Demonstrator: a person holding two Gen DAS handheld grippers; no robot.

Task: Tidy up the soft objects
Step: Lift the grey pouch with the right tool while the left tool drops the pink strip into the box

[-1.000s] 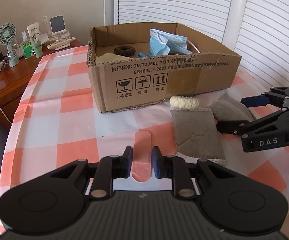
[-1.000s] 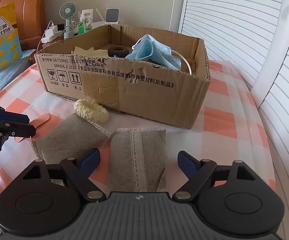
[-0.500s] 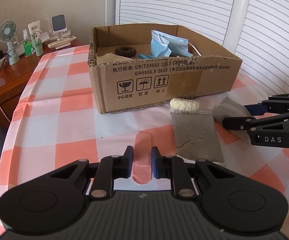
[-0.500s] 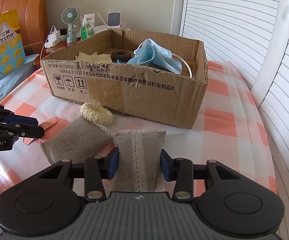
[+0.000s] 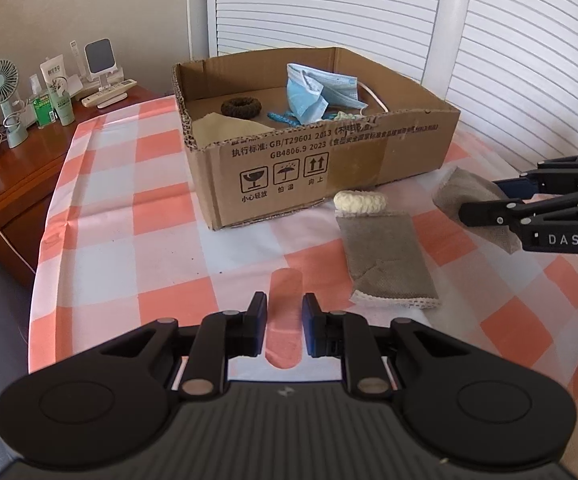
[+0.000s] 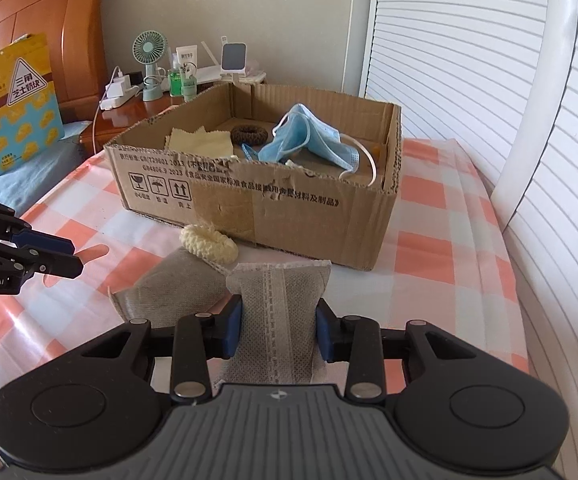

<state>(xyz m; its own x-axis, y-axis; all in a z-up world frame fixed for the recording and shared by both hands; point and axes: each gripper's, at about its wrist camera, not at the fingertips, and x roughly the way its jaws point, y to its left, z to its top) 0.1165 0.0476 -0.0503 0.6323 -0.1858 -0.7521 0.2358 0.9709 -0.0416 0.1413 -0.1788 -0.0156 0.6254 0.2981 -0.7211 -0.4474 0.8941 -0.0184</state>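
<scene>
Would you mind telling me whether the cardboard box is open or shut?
Open: the cardboard box has no lid on top, so the blue face mask inside shows.

surface: checked cloth (image 5: 129,216) — on it: cardboard box (image 5: 369,160) | cream scrunchie (image 5: 360,201) | grey pouch (image 5: 385,256) | pink strip (image 5: 285,316)

"DAS" on right hand-held gripper (image 5: 485,204)

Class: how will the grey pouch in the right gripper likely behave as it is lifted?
The grey pouch probably sags: it pinches in between the right gripper pads. Its woven fabric looks grippy, so slipping seems unlikely. It seems light and unbreakable.
</scene>
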